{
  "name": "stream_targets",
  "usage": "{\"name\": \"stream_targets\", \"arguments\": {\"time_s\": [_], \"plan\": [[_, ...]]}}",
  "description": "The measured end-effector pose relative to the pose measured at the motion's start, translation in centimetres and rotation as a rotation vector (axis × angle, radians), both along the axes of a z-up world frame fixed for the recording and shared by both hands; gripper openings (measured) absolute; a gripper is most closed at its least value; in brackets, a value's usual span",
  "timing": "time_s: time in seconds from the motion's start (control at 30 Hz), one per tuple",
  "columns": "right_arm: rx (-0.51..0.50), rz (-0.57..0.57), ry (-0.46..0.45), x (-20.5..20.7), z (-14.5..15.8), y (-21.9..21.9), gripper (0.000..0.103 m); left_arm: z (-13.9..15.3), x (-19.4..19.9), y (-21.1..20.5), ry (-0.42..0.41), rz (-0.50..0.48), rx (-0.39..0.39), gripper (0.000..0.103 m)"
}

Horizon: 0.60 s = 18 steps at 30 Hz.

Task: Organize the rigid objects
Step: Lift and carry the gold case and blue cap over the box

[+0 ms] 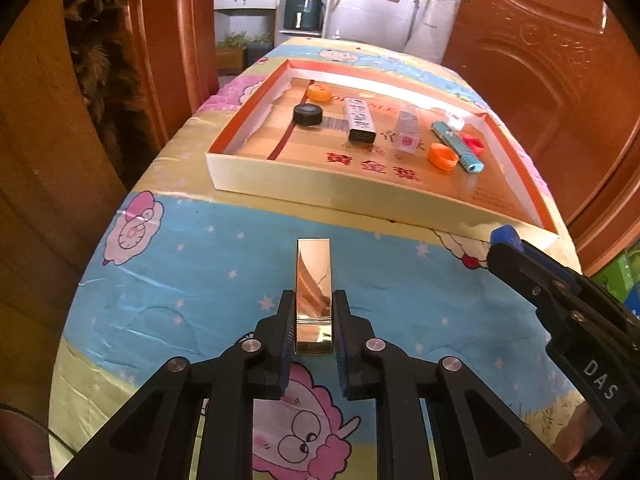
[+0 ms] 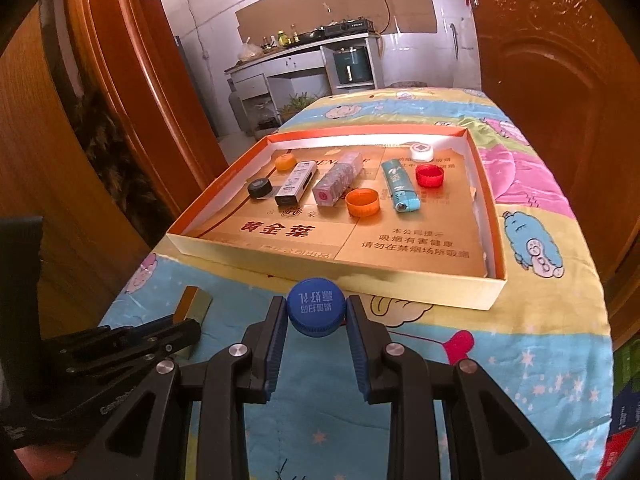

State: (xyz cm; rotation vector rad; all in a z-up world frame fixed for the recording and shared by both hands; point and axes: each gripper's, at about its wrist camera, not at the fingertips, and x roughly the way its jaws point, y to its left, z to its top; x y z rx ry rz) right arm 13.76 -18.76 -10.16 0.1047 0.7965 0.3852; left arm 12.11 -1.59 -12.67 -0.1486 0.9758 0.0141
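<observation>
A shiny gold rectangular lighter (image 1: 313,292) lies on the cartoon-print cloth, and my left gripper (image 1: 313,300) is shut on its near half. My right gripper (image 2: 316,308) is shut on a blue bottle cap (image 2: 316,306) with white print, held just before the near wall of the shallow gold box (image 2: 332,278). In the left wrist view the right gripper (image 1: 505,245) comes in from the right with the blue cap at its tip. The gold lighter (image 2: 194,302) and the left gripper's fingers (image 2: 176,332) show at the lower left of the right wrist view.
Inside the box lie a black cap (image 2: 259,188), two orange caps (image 2: 362,202), a silver-black lighter (image 2: 294,184), a clear pink case (image 2: 338,178), a teal lighter (image 2: 400,190), a red cap (image 2: 430,175) and a white cap (image 2: 422,152). Wooden doors flank the table.
</observation>
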Motion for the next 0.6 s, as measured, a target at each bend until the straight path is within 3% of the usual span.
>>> {"name": "stream_targets", "arguments": {"time_s": [0.6], "plan": [[-0.129, -0.05, -0.092, -1.6, 3.9, 1.4, 0.03, 6.0, 0.0, 0.0, -0.158, -0.123, -0.07, 0.017]]}}
